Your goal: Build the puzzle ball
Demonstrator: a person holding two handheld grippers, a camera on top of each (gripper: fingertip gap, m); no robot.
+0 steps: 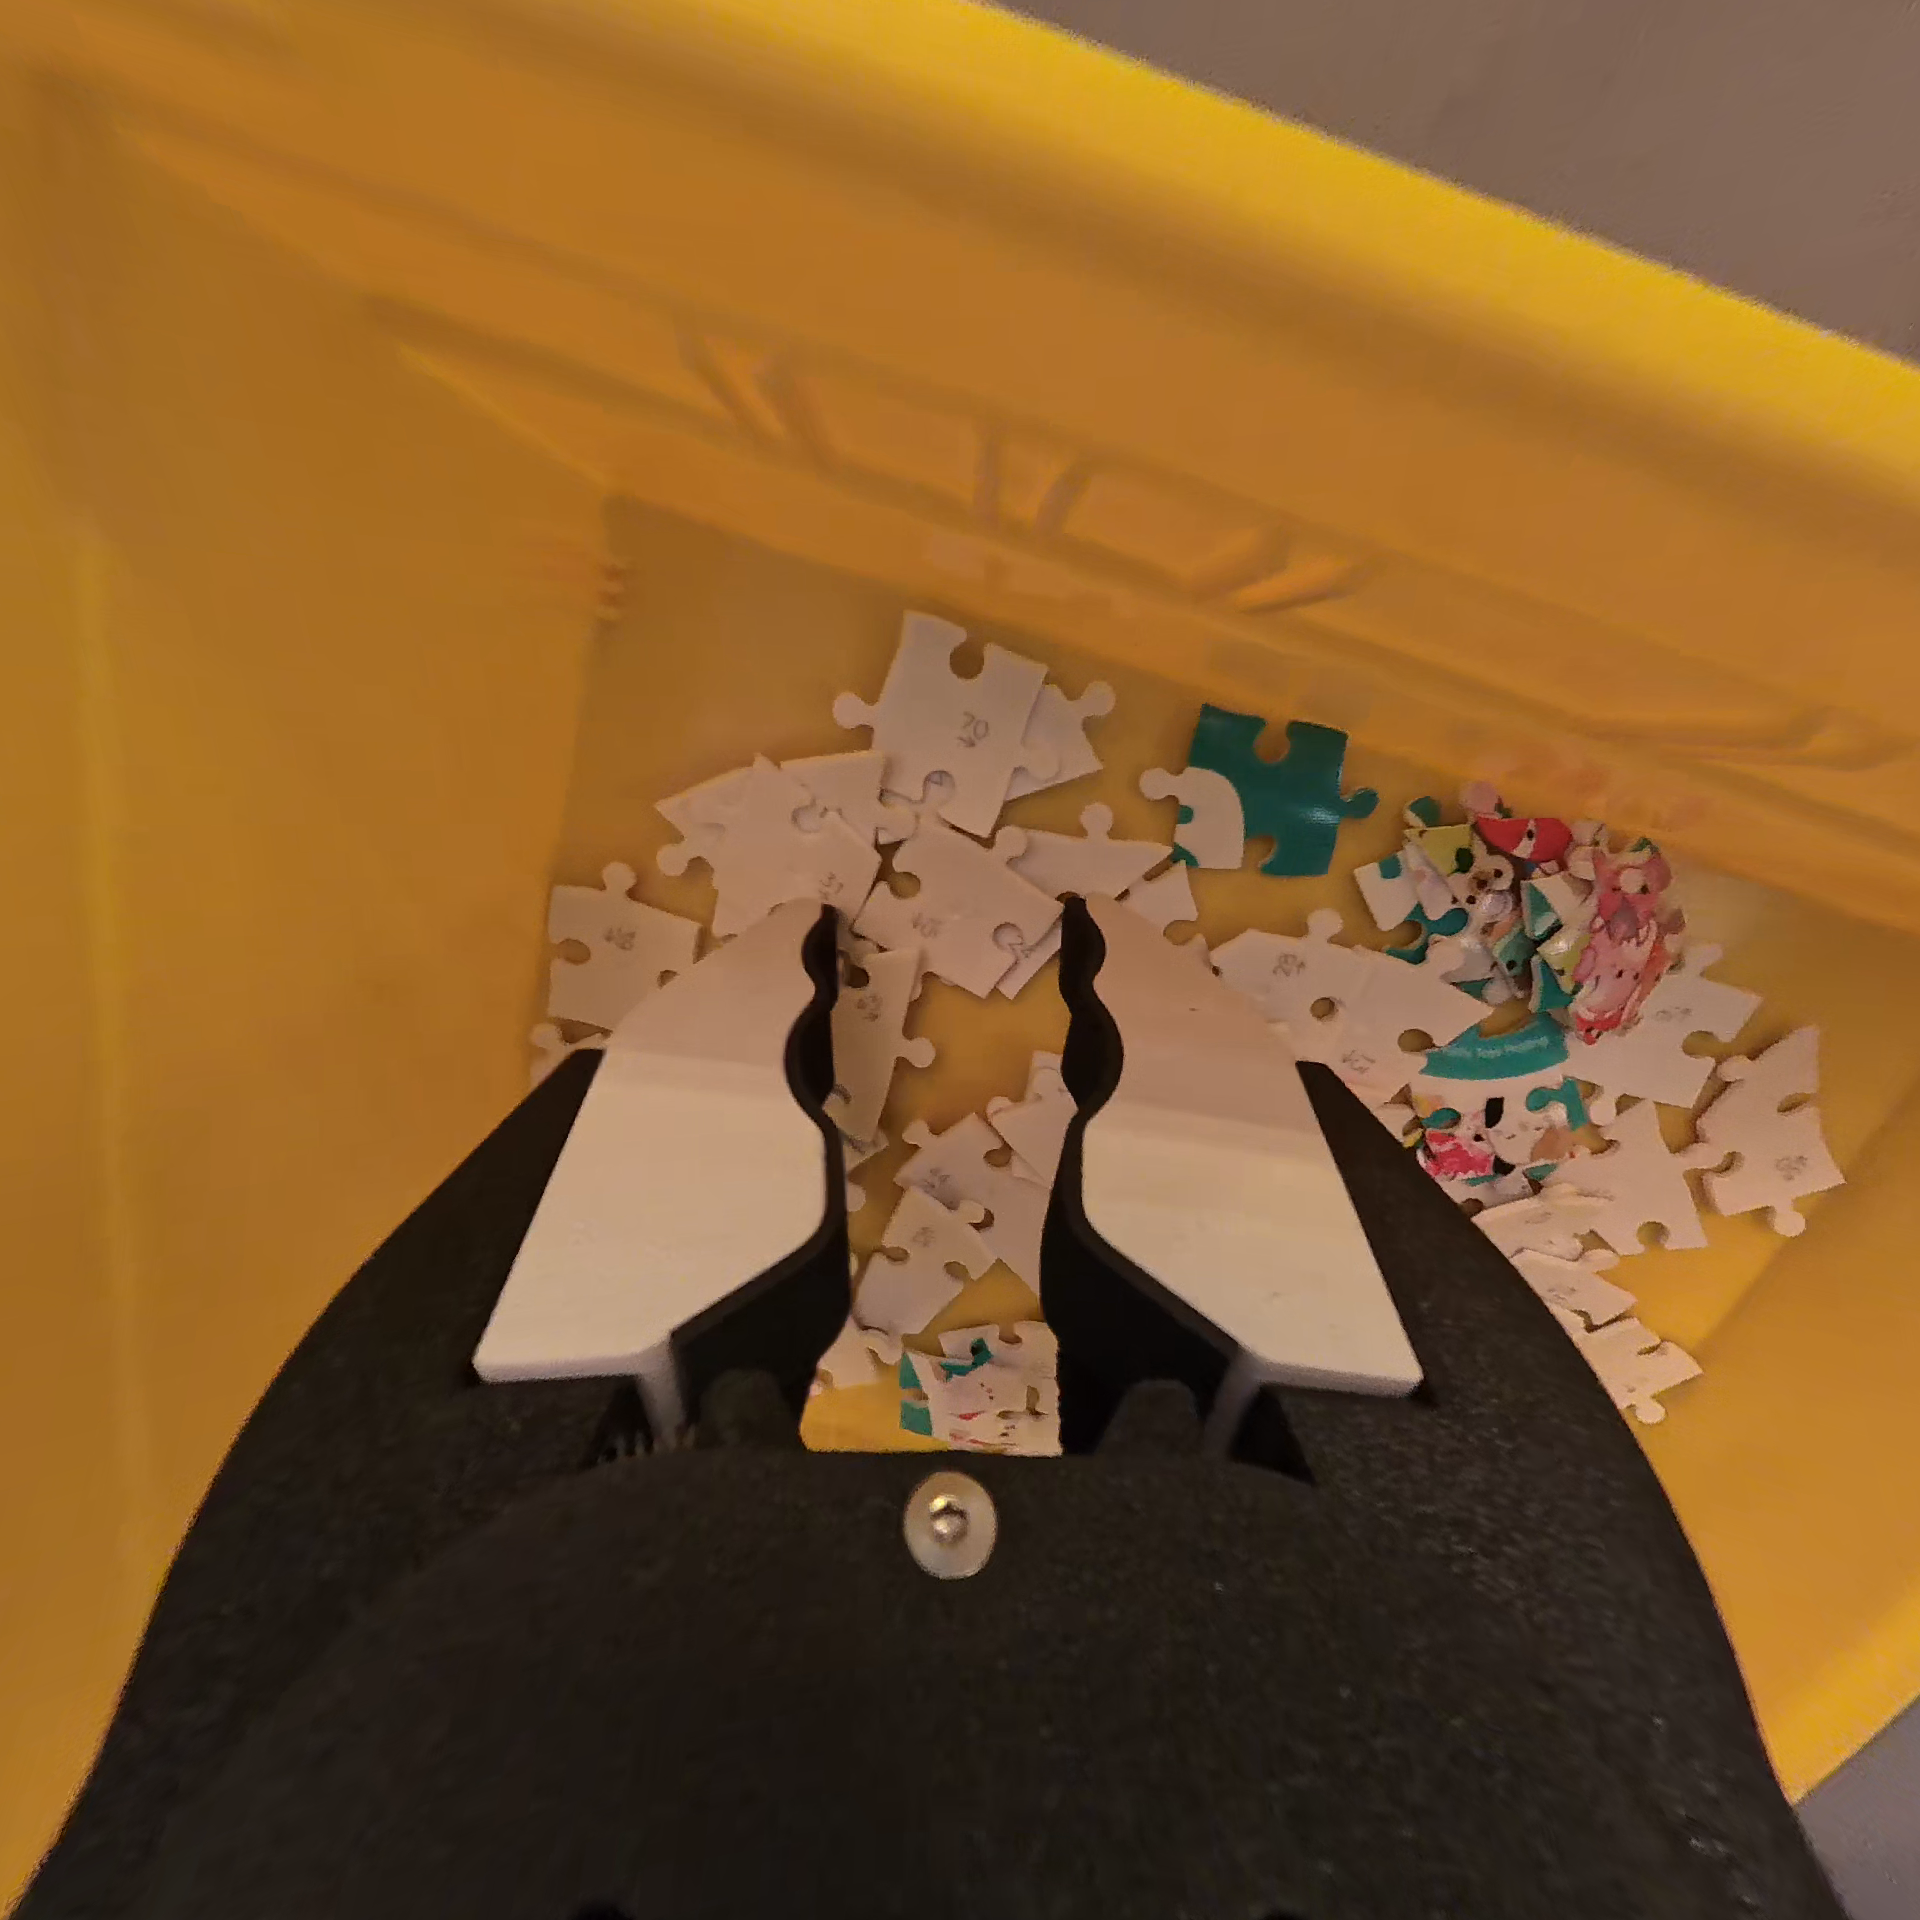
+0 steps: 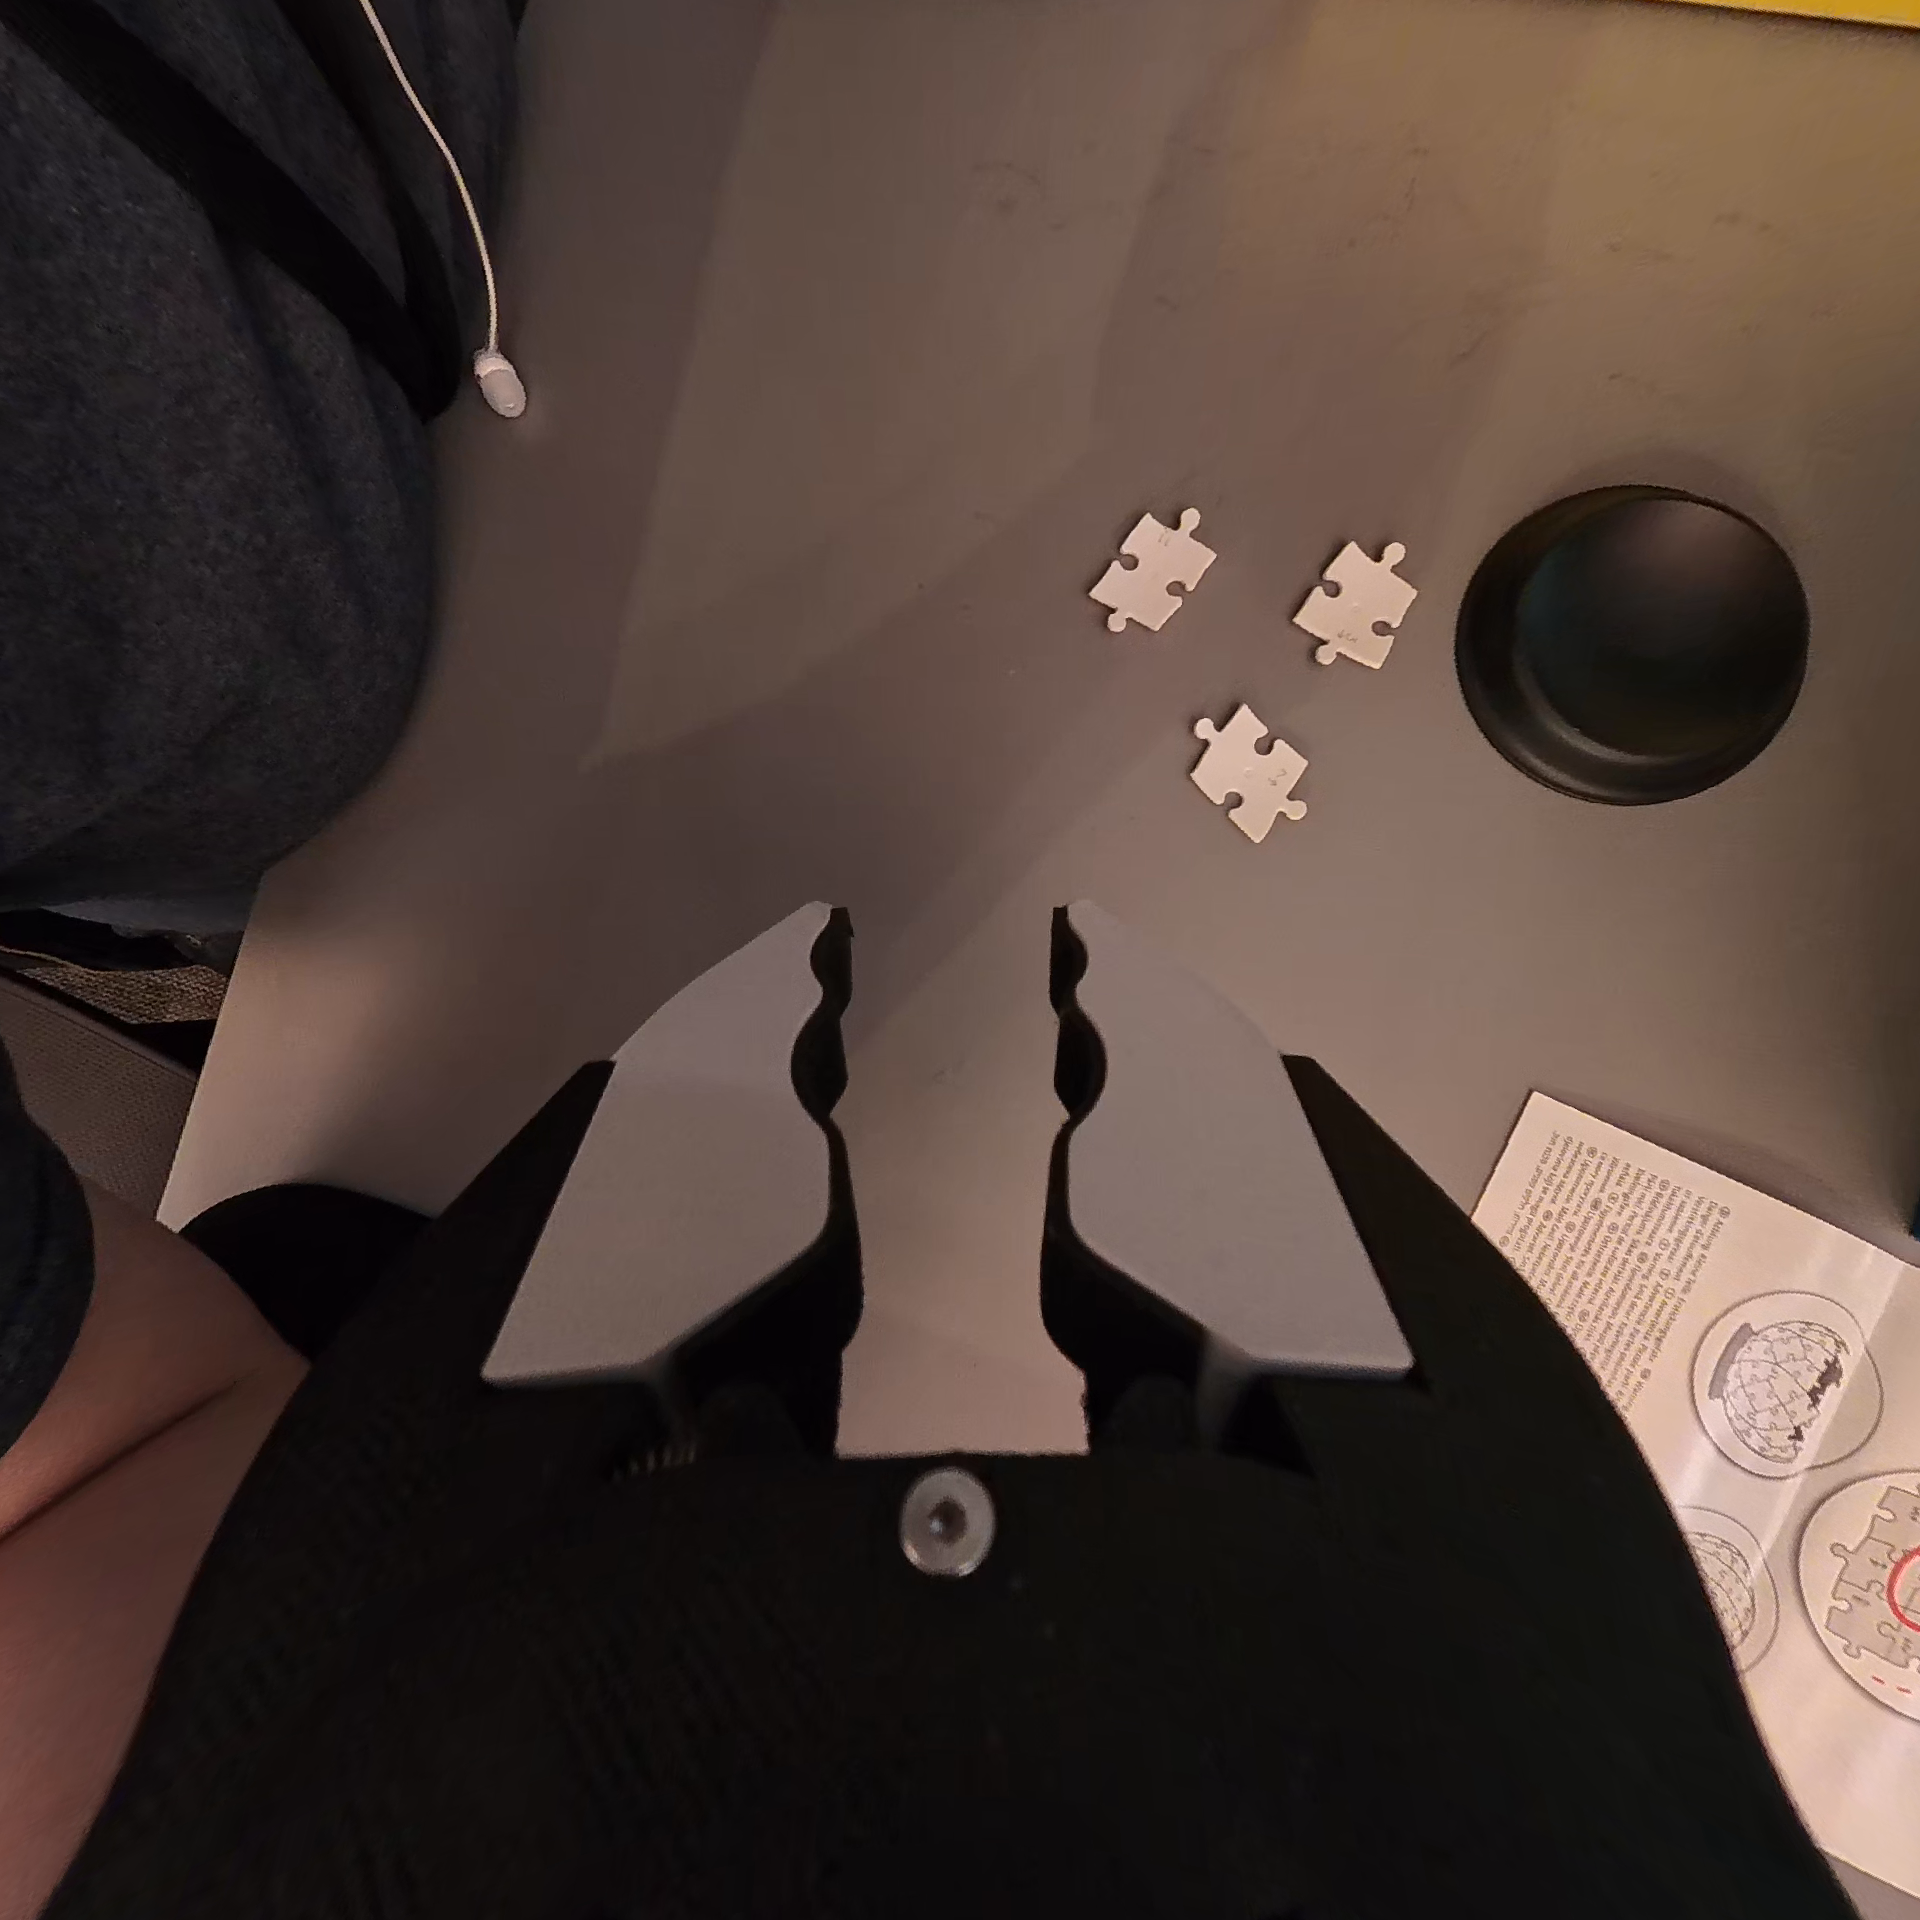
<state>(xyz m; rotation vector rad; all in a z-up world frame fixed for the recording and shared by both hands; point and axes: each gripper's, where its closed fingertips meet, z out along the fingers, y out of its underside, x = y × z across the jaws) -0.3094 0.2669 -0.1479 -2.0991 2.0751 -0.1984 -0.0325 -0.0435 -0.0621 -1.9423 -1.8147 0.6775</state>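
Note:
My left gripper (image 1: 948,920) is open and empty, reaching down into a yellow bin (image 1: 312,727) above a heap of puzzle pieces (image 1: 935,894), most lying white side up. A teal piece (image 1: 1273,784) and a clump of colourful pieces (image 1: 1548,914) lie to the right. My right gripper (image 2: 951,920) is open and empty above a grey table (image 2: 831,416). Three white pieces lie face down ahead and right of it: one (image 2: 1151,571), another (image 2: 1356,606) and the nearest (image 2: 1250,771).
A black round ring stand (image 2: 1631,644) sits on the table right of the three pieces. A folded instruction sheet (image 2: 1745,1382) lies at the right edge. A person in dark clothing (image 2: 187,468) sits at the left. The bin's walls enclose the left gripper closely. Left tips to right tips: about 45 centimeters. Measured from the fingertips, the teal piece (image 1: 1273,784) is 4 centimeters or so from the left gripper and 35 centimeters from the right.

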